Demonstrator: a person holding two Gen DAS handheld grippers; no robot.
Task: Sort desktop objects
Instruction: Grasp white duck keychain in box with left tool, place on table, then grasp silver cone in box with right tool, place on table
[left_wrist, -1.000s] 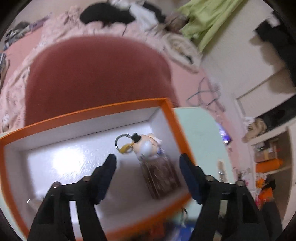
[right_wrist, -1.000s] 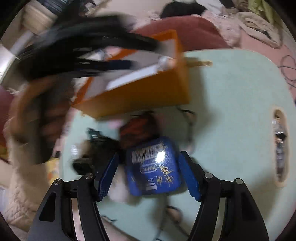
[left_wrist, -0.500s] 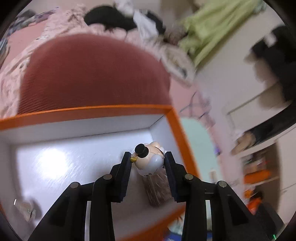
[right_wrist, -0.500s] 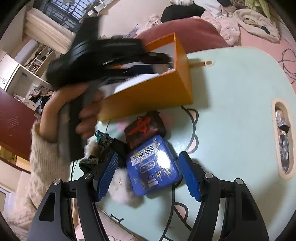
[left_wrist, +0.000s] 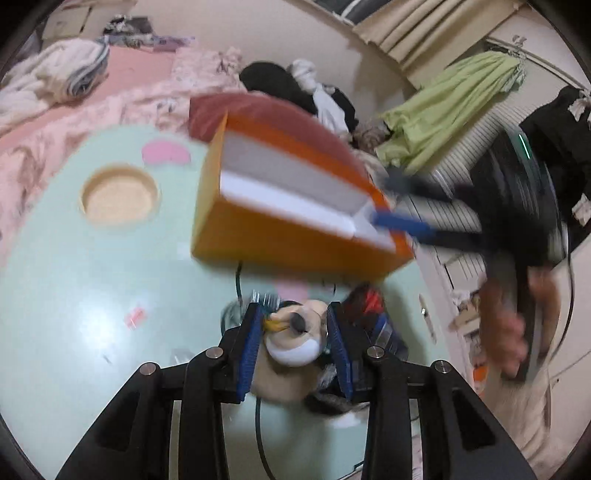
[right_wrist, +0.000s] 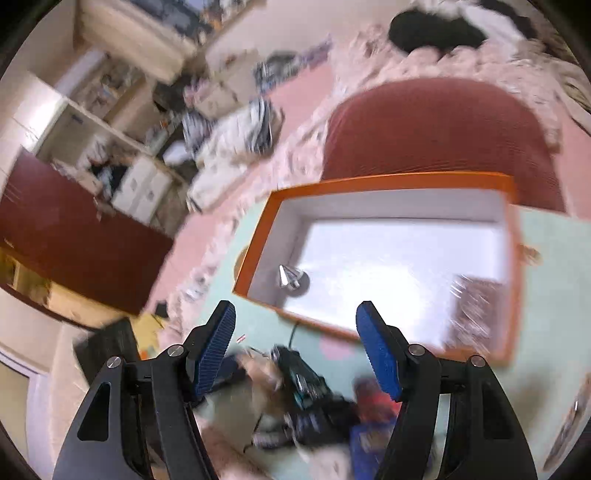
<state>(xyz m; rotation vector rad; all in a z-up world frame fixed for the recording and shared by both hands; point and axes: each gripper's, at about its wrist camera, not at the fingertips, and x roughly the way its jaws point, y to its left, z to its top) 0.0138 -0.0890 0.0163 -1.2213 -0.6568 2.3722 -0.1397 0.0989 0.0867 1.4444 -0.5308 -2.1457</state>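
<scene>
My left gripper (left_wrist: 295, 325) is shut on a small plush keychain (left_wrist: 295, 339) with a white face and black hat, held above the mint-green table (left_wrist: 74, 295). The orange box (left_wrist: 280, 236) with a white inside stands beyond it. In the right wrist view the same box (right_wrist: 388, 195) holds a silver clip (right_wrist: 290, 278) and a brown patterned item (right_wrist: 476, 314). My right gripper (right_wrist: 295, 343) is open and empty, near the box's front edge. Below it lie a blurred pile of small objects (right_wrist: 306, 391) and a blue packet (right_wrist: 369, 439).
A round wooden recess (left_wrist: 118, 195) sits in the table at the left. A dark red cushion (right_wrist: 436, 129) lies behind the box. The right gripper (left_wrist: 406, 225) reaches over the box's right corner. Bedding and clothes surround the table.
My left gripper has lifted the plush keychain out of the box and pulled back over the table. My right gripper has swung from the blue packet up toward the box.
</scene>
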